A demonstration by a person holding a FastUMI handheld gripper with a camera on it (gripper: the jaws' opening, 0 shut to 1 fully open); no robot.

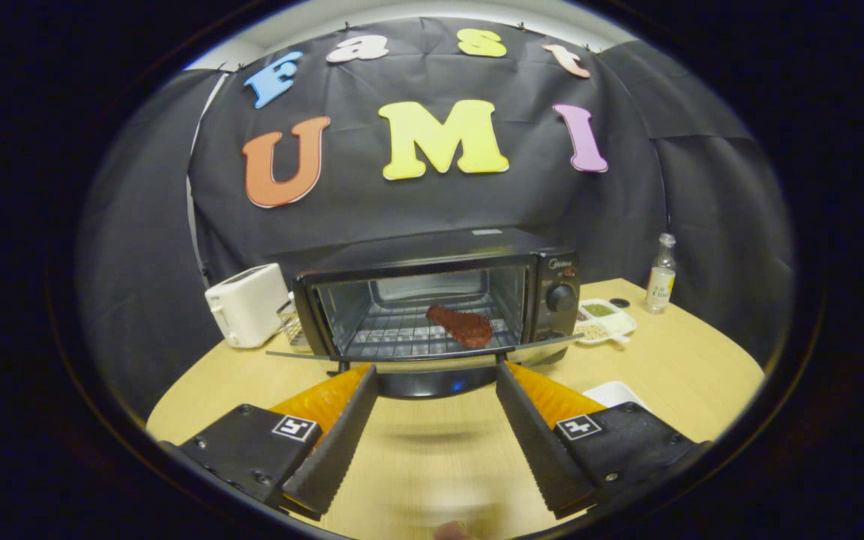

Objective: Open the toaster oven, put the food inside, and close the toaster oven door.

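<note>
A black toaster oven point(537, 259) stands on the wooden table point(687, 360) just beyond my fingers. Its glass door point(432, 358) hangs open, folded down flat toward me, with the dark handle bar below its front edge. A reddish-brown piece of food, like a steak point(462, 325), lies on the wire rack inside, toward the right. My gripper point(436, 369) is open, its fingertips spread wide at the front edge of the lowered door, with nothing between them.
A white toaster point(246, 304) stands left of the oven. Right of the oven sit a white divided dish with green and beige contents point(606, 318) and a small clear bottle point(661, 274). A white plate edge point(613, 391) shows behind my right finger.
</note>
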